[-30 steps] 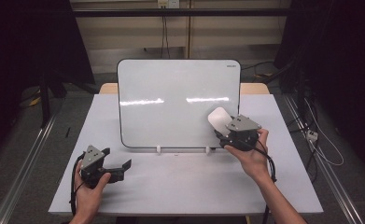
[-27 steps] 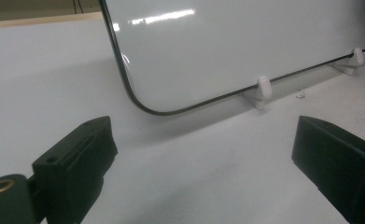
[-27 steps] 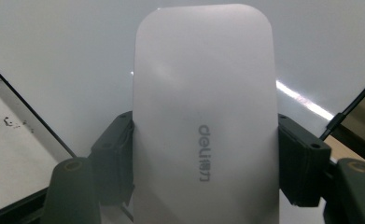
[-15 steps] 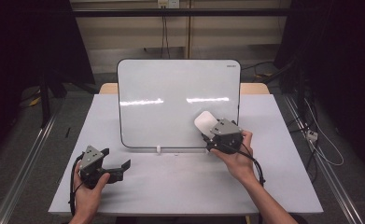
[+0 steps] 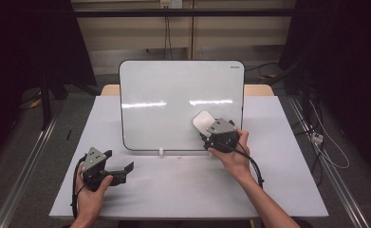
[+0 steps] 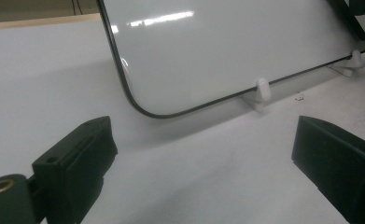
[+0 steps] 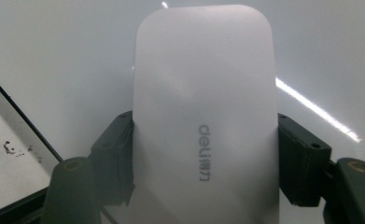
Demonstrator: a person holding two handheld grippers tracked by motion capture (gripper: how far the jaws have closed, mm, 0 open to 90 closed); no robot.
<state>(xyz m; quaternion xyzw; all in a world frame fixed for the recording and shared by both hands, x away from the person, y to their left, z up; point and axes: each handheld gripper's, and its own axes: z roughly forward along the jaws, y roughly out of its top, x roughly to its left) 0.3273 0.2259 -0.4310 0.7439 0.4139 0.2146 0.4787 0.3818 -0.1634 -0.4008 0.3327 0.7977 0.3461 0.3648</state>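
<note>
Right now the right claw [image 5: 207, 130] is clamping a white eraser [image 5: 203, 122], a smooth matte plastic block w/ rounded corners and grey "deli" print, both black pads [image 7: 119, 154] pressing its long sides. It's sitting against the lower right of the glossy whiteboard [image 5: 173, 95], a rounded-corner panel w/ thin dark rim, standing tilted back on small white plastic feet [image 6: 262, 88] on the pale matte desk [image 5: 173, 190].

Vs a sec ago: the eraser is sitting lower and further left on the board; right hand has shifted w/ it. Left claw [image 5: 126, 168] is resting in the same spot near the desk's front left, jaws wide apart, nothing btwn them.

Eraser's underside is hidden against the board, so contact is hard to confirm. Its bottom end is cut off in the right gripper view.
</note>
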